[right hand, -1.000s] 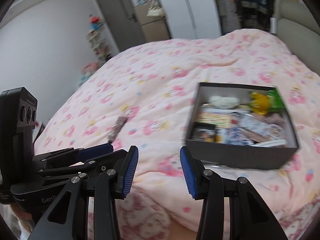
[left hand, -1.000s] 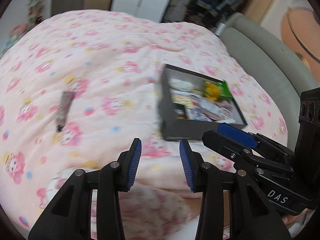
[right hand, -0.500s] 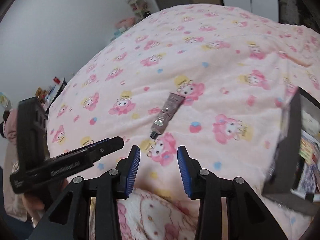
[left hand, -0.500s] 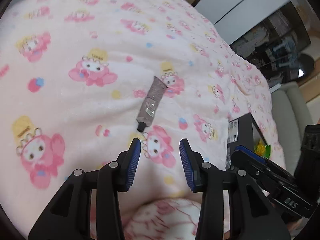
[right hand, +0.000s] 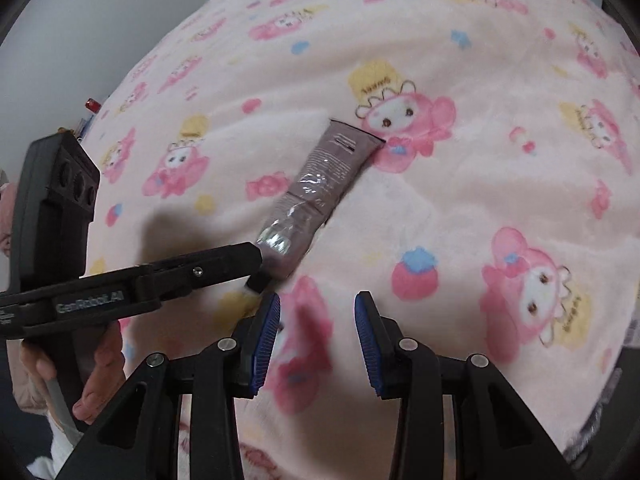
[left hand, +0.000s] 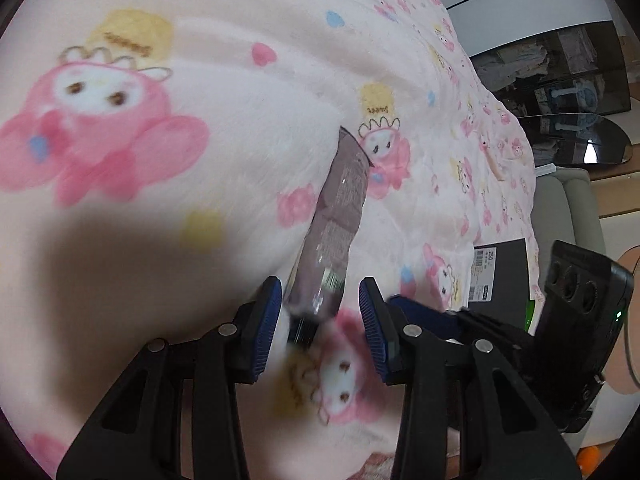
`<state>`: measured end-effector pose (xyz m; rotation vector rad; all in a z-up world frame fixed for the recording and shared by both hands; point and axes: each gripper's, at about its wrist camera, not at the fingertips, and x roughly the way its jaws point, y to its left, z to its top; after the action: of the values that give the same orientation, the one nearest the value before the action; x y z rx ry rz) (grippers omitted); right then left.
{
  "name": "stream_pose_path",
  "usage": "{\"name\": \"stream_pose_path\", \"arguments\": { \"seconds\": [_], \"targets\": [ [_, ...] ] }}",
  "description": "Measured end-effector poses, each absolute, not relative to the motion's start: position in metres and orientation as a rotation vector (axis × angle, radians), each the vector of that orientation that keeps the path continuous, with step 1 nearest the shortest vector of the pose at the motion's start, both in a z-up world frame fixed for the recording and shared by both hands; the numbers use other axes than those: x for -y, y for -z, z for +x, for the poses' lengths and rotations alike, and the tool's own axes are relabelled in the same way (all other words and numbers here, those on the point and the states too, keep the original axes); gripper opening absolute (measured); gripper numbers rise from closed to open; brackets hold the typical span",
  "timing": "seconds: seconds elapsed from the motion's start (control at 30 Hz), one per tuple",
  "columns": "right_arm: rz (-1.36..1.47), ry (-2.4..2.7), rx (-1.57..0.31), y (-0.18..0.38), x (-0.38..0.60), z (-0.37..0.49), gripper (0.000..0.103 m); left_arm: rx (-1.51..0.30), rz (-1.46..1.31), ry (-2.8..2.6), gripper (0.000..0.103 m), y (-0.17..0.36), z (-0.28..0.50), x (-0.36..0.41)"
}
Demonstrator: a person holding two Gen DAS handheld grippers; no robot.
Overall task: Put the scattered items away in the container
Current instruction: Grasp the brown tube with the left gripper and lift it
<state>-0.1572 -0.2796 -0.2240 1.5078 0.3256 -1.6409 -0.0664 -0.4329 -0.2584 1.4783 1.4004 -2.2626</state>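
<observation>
A mauve-brown tube (left hand: 340, 208) lies on the pink cartoon-print blanket (left hand: 160, 240), black cap toward me. My left gripper (left hand: 320, 320) is open, low over the blanket, and straddles the cap end; the right pad stands clear of the tube. In the right wrist view the same tube (right hand: 324, 184) runs diagonally, and the left gripper (right hand: 252, 268) reaches in from the left to its cap. My right gripper (right hand: 316, 320) is open just short of the tube, with only blanket between its fingers. A corner of the black box (left hand: 500, 272) shows at the right, behind the right gripper (left hand: 424, 314).
A person's hand (right hand: 96, 384) holds the left gripper's handle. A grey padded headboard (left hand: 568, 208) and a dark glass cabinet (left hand: 560, 60) stand beyond the bed. A white wall (right hand: 60, 20) lies past the blanket's far edge.
Both grippers swung left, away from the black box, and dropped toward the tube. The tube went from far and small to close, and its cap now sits between the left gripper's fingers.
</observation>
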Motion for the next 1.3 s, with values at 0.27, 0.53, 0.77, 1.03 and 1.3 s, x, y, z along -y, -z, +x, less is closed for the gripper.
{"name": "stream_pose_path", "arguments": {
  "seconds": [0.27,0.53,0.77,1.03,1.3],
  "targets": [
    [1.538,1.563,-0.257,0.245,0.291,-0.175,0.035,-1.381,1.552,2.212,0.033,0.265,-0.089,0.427],
    [1.529,1.604,-0.134,0.215,0.242,-0.176,0.034,-1.346,1.576,2.290,0.010,0.237,-0.086,0.388],
    [1.554,1.607,-0.008,0.211,0.201,-0.169,0.035,-1.340,1.543,2.446,0.018,0.209,-0.083,0.363],
    [1.615,1.573,0.014,0.232,0.225,-0.169,0.042,-1.333,1.585,2.298,0.040,0.243,-0.097,0.387],
    [1.598,1.620,-0.021,0.244,0.235,-0.177,0.026,-1.300,1.671,2.281,0.033,0.255,-0.115,0.373]
  ]
}}
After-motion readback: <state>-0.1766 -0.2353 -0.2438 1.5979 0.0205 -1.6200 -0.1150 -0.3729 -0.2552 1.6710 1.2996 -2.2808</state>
